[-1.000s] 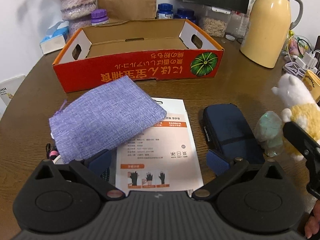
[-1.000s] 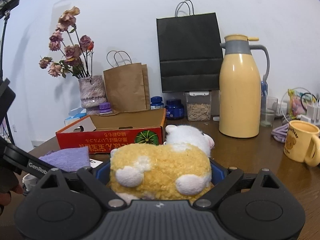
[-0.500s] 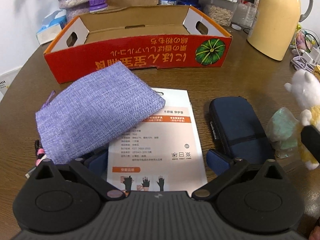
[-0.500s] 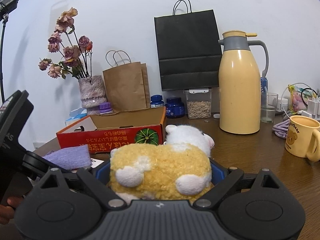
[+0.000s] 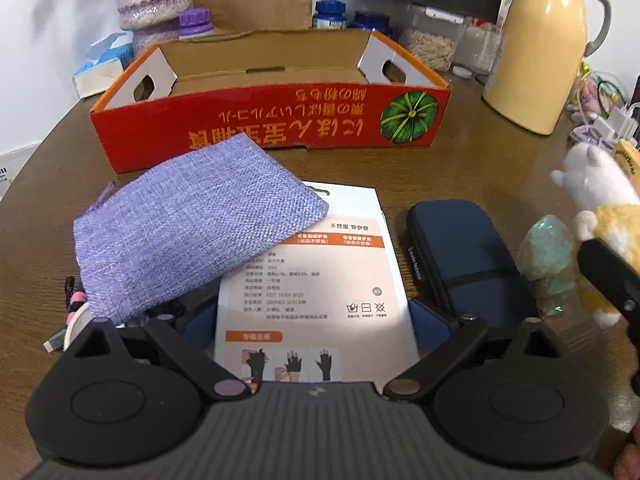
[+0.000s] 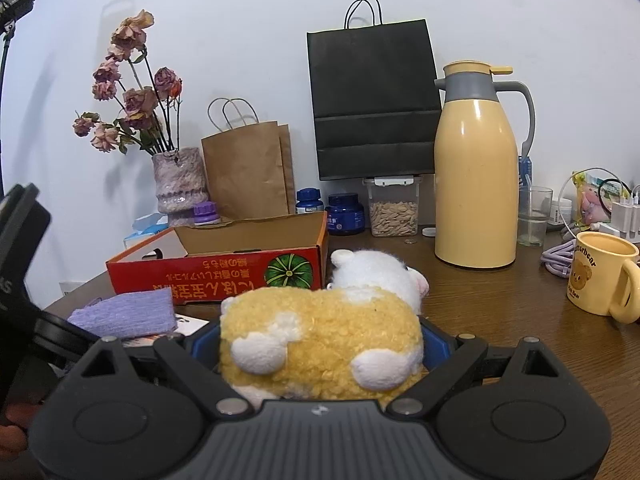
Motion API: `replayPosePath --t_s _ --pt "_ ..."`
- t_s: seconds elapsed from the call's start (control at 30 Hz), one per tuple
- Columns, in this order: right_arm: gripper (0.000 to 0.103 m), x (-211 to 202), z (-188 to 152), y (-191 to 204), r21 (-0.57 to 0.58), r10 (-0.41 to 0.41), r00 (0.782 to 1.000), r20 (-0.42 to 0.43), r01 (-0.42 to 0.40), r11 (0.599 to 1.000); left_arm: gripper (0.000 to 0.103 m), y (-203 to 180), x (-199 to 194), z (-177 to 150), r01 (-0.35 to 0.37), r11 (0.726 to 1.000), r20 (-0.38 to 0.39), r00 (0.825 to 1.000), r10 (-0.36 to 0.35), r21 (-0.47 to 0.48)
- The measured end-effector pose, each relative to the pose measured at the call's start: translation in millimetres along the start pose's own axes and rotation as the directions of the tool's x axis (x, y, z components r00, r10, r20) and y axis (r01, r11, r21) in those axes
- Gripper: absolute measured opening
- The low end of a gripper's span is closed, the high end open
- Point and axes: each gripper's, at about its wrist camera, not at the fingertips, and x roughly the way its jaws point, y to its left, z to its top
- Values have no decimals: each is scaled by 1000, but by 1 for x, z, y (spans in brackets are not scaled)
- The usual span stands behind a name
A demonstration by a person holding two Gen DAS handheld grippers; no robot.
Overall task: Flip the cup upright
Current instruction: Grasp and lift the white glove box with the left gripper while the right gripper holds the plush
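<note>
A: Where's the cup (image 6: 600, 276)?
B: Upright on the table (image 6: 500, 292), far right.
A: The tools?
B: Right tool (image 6: 320, 350) clenches the plush toy (image 6: 320, 344); left tool (image 5: 314, 320) spread, closing over a leaflet (image 5: 316, 280).

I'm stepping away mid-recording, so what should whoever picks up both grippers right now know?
Left gripper: jaws wide but closing, nothing between them; it hangs over the leaflet.
Right gripper: clamped on the plush toy, which fills the gap between its pads.
Cup: the yellow mug stands on the table at the far right, mouth up, handle to the right, clear of both grippers.
Done: the mug looks upright already.
Left: probably just set the plush toy down and confirm the mug is steady.
</note>
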Motion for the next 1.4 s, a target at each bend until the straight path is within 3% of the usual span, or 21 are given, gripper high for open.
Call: replayPosePath --t_s 0.37,0.8,1.03,1.4 --pt "93 -8 8 6 4 -33 998 49 33 999 98 14 -57 6 86 996 154 985 -82 -24" --pt "93 -4 33 31 -33 -40 996 85 43 999 98 30 -104 31 198 979 277 945 -175 -57" --pt "93 4 43 43 -51 -46 995 89 51 997 98 30 -120 45 223 974 326 924 -197 -44" --pt "93 20 59 65 -79 -24 996 88 31 996 98 54 -109 52 193 978 323 933 -157 -84"
